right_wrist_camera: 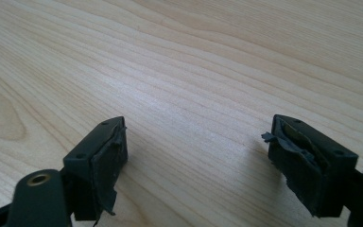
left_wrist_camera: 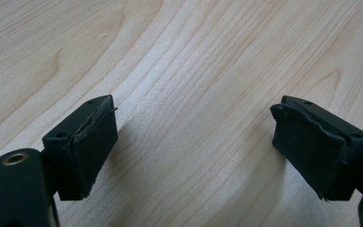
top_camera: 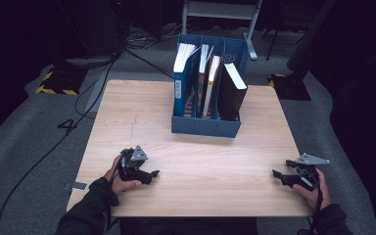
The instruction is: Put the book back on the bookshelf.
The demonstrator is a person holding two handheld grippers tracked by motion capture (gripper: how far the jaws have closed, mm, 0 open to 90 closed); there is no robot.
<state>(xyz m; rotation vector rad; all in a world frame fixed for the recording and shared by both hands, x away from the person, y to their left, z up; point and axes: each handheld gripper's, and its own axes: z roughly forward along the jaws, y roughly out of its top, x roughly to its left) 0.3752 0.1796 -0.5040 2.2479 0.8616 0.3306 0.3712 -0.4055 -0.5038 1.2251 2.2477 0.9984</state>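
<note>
Grippers, high view: left gripper (top_camera: 149, 174) and right gripper (top_camera: 280, 175) low over the wooden table (top_camera: 200, 161), near its front edge, well apart, both well short of the blue file box (top_camera: 205, 125).
File box, high view: at the table's far side, holding upright books, a black book (top_camera: 232, 93) leaning at its right end.
Left gripper view: left gripper (left_wrist_camera: 194, 142) spread wide, nothing between, bare tabletop (left_wrist_camera: 194, 61) below.
Right gripper view: right gripper (right_wrist_camera: 196, 153) spread wide, nothing gripped, pads (right_wrist_camera: 106, 163) frayed, tabletop (right_wrist_camera: 194, 61) beneath.
</note>
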